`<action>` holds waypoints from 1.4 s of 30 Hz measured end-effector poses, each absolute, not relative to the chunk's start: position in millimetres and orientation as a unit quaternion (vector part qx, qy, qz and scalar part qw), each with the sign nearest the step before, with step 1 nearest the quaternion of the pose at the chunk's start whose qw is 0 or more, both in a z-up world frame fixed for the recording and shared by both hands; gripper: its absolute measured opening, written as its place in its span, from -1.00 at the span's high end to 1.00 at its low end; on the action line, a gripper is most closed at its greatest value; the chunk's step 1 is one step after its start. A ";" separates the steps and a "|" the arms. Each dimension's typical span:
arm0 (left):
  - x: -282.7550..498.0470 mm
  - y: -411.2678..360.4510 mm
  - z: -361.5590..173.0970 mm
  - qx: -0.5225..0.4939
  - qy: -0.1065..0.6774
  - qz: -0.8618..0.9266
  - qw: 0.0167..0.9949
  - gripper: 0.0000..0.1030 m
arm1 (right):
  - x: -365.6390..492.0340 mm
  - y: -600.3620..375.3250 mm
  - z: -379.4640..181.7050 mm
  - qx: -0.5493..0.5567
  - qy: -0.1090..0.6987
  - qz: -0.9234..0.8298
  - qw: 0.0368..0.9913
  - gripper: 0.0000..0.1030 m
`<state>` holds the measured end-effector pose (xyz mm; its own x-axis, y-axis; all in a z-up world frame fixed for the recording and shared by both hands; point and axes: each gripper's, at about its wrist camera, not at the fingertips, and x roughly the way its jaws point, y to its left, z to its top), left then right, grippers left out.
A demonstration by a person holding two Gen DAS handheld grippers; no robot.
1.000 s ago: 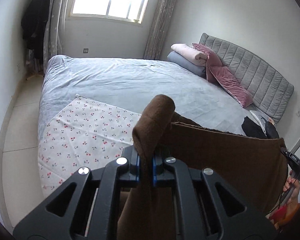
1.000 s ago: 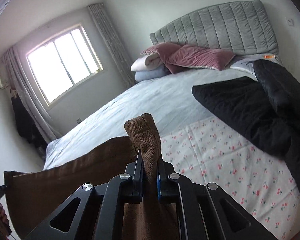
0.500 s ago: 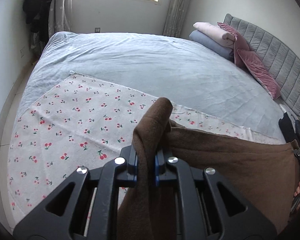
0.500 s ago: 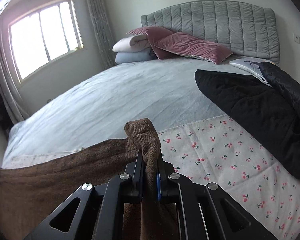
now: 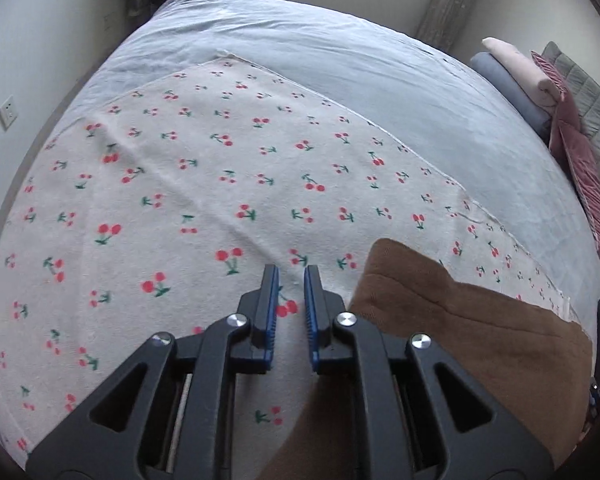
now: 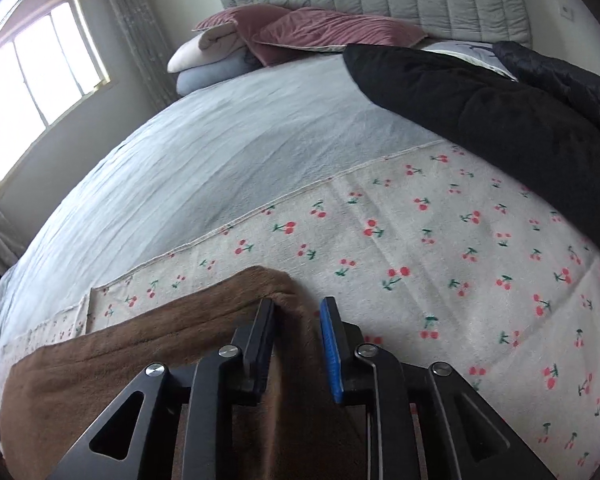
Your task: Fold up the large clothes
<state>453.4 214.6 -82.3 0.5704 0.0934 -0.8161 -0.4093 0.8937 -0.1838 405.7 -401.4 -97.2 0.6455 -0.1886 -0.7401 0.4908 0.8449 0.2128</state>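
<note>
Left wrist view: my left gripper [image 5: 291,276] hangs low over the cherry-print sheet [image 5: 204,184], its jaws parted by a narrow gap with only sheet showing between them. The brown garment [image 5: 472,340] lies spread on that sheet just to the right of the jaws, one upper corner [image 5: 384,248] raised in a slight hump; none of it is in my grip. Pillows [image 5: 528,84] are stacked at the far right end of the bed [image 5: 340,60].

Right wrist view: my right gripper [image 6: 298,312] has its jaws wider apart, and the garment's other upper corner [image 6: 268,280] lies loosely in the gap, against the left finger, not pinched. The cloth runs off to the lower left. A black coat [image 6: 480,112] lies well apart on the right, overlapping the sheet's far corner.

Step in hand, as I judge it: the garment is laid out flat for its first fold. To do this well I should lift both grippers straight up so no jaw drags a corner, check that the top edge lies straight and unbunched, and flatten the raised corner before regrasping. Soft, thick cloth like this will likely slump if pulled from one side.
</note>
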 end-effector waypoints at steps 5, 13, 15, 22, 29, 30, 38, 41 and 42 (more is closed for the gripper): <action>420.1 193.0 -38.5 -0.134 0.393 0.145 0.898 -0.10 | 372.8 -401.6 -64.6 0.194 0.341 -0.221 0.893 0.20; 391.6 81.6 6.0 -0.043 0.380 0.021 0.924 -0.60 | 371.5 -271.1 -12.4 0.093 0.322 -0.096 0.937 -0.53; 394.3 57.2 3.9 -0.022 0.384 0.000 0.923 -0.64 | 380.8 -225.7 -15.6 0.057 0.345 -0.034 0.936 -0.55; 417.5 27.8 -41.7 0.037 0.415 -0.004 0.909 -0.84 | 405.8 -161.5 -52.6 -0.042 0.385 0.045 0.921 -0.56; 461.3 95.0 -76.3 0.064 0.435 0.049 0.897 -0.86 | 437.5 -270.0 -85.9 0.007 0.423 -0.019 0.906 -0.74; 467.7 109.5 -81.5 0.060 0.448 0.060 0.890 -0.86 | 441.4 -292.8 -94.4 0.007 0.439 -0.041 0.898 -0.74; 463.3 156.8 -61.2 0.098 0.442 0.140 0.881 -0.85 | 411.2 -434.4 -84.2 0.108 0.447 -0.184 0.869 -0.74; 426.2 135.3 -35.5 0.121 0.409 0.121 0.896 -0.85 | 386.3 -417.4 -60.8 0.072 0.428 -0.162 0.886 -0.75; 408.8 123.0 -26.9 0.120 0.400 0.103 0.903 -0.85 | 378.3 -404.5 -53.9 0.067 0.426 -0.145 0.891 -0.77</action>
